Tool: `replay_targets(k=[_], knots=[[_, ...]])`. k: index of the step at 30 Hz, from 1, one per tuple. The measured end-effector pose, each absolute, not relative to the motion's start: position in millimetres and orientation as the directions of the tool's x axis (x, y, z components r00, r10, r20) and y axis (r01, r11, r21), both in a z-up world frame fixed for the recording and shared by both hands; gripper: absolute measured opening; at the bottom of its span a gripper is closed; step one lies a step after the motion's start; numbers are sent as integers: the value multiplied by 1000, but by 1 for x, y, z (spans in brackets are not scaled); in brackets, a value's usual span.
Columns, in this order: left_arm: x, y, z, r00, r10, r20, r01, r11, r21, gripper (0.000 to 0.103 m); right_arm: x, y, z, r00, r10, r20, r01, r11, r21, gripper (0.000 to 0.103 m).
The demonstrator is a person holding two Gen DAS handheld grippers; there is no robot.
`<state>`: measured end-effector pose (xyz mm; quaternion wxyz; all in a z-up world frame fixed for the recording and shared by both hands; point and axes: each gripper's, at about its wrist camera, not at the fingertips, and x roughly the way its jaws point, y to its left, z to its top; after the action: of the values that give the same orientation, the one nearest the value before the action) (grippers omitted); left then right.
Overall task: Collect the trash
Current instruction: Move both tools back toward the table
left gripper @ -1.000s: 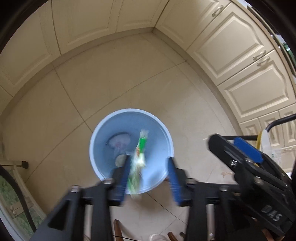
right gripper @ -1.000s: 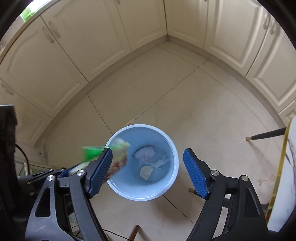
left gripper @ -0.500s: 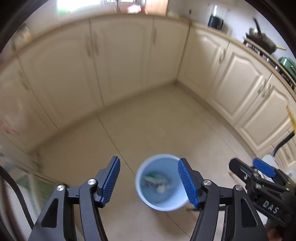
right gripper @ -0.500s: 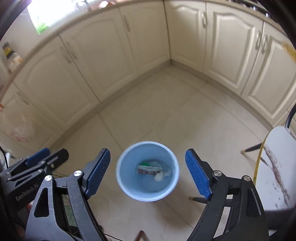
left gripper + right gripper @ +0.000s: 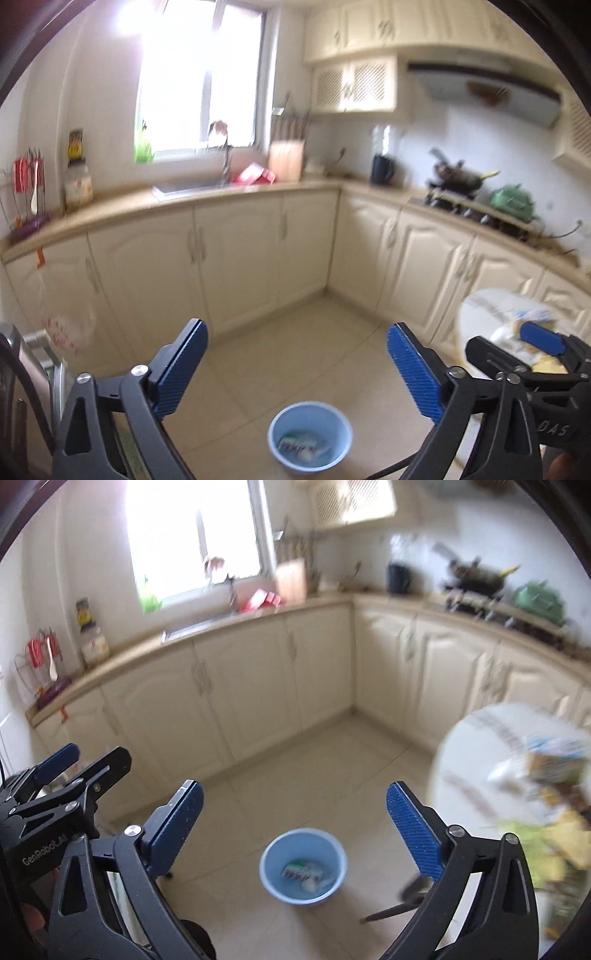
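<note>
A light blue bin [image 5: 309, 435] [image 5: 303, 866] stands on the tiled floor far below both grippers. Inside it lie a green and white wrapper [image 5: 295, 441] [image 5: 297, 870] and pale scraps. My left gripper [image 5: 297, 363] has its jaws opening wide, with nothing between the blue pads. My right gripper [image 5: 294, 825] is likewise opening, and holds nothing. In the left wrist view the right gripper [image 5: 517, 354] shows at the right edge; in the right wrist view the left gripper [image 5: 85, 768] shows at the left edge. More wrappers [image 5: 554, 768] lie blurred on a round white table [image 5: 476, 753].
Cream cabinets [image 5: 240, 258] run along two walls and meet in a corner. The counter [image 5: 184, 201] carries a sink, a knife block and jars; a stove with a wok [image 5: 461, 181] sits at the right. The table [image 5: 480, 306] stands right of the bin.
Both grippers rose and tipped up from right over the bin, so the counter and window now show. Their jaws widened. The green wrapper left the left gripper and lies in the bin.
</note>
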<state>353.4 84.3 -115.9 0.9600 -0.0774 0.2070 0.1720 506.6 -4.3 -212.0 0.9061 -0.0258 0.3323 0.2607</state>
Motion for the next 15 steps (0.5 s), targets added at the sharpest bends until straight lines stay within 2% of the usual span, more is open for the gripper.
replay_targets(k=[3,8,15], knots=[[329,43,-94,901,261,-346,-303,950,-72,102,472,-40,-168,700,440,-562,-467,878,106,103],[287,-10,-65,953,193,-234,-210,977,-49,102,408,-92,-105,803,380,-459,-396,916,66,103],[216,-44,-58,989,121,-88,-125,991,-53,102,326,-140,-29,921,240,-307,-253,967,-4,103]])
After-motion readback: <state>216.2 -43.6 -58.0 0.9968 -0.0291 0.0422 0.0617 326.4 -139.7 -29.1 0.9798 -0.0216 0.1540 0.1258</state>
